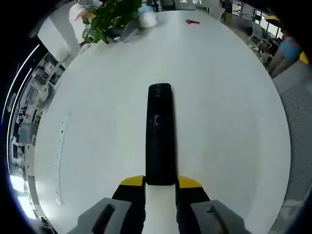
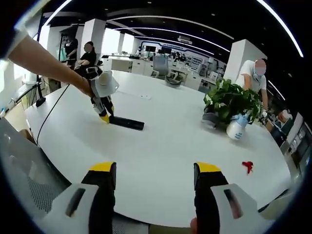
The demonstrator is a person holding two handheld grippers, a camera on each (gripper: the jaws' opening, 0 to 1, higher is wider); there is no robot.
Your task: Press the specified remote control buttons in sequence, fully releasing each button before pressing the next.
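a black remote control [image 1: 159,134] lay flat on a round white tabletop [image 1: 224,97]; the left gripper [image 1: 161,183] had its yellow-tipped fingers clamped on the remote's near end; in the right gripper view, the right gripper [image 2: 156,176] hovered well back from it, fingers apart and holding nothing; a potted plant [image 2: 230,103], a white spray bottle [image 2: 236,127] and a small red object [image 2: 248,166] sat towards the tabletop's far side.
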